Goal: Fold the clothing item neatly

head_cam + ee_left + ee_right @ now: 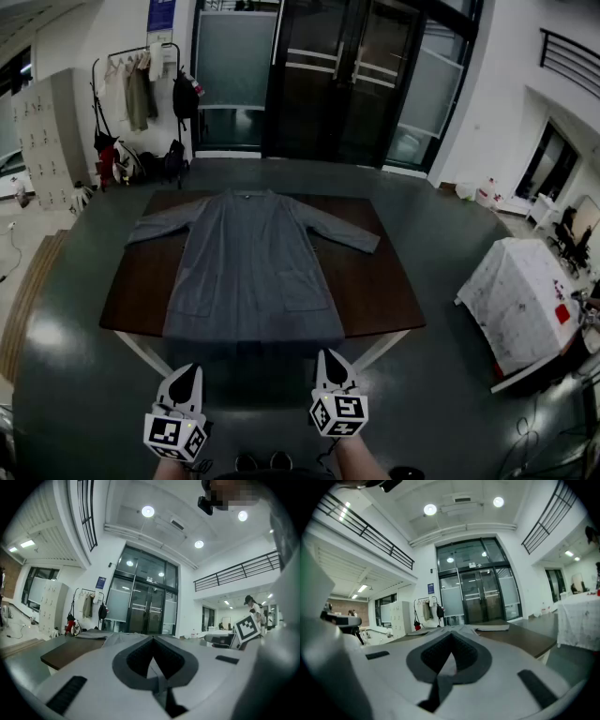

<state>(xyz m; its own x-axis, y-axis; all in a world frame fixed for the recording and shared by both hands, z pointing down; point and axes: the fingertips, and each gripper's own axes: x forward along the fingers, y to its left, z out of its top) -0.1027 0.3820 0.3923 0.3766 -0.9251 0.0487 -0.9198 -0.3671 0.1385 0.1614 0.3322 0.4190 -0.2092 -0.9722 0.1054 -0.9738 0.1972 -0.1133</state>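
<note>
Head view: a long grey coat (251, 272) lies spread flat, front side up, on a dark brown tabletop (141, 281), with its collar at the far edge, its hem at the near edge and its 2 sleeves angled outward to either side; 2 patch pockets show on the lower front. Left gripper (190, 369) and right gripper (329, 356) are held side by side in front of the near edge of the tabletop, both pointing toward the coat and both apart from it, the left one below the left hem corner and the right one below the right hem corner. Each gripper carries a cube with square markers, seen at the bottom of the frame. Left gripper view: the fingers are closed together, tip against tip, with nothing between them; the tabletop and the grey cloth show beyond them. Right gripper view: the fingers are likewise pressed together and empty, with the coat lying on the tabletop ahead. Surroundings: dark glass doors (366, 75) behind the tabletop, a clothes rack (141, 84) with hanging garments at far left, and a white cloth-covered table (520, 305) at right, all standing on a dark glossy floor (75, 375).
</note>
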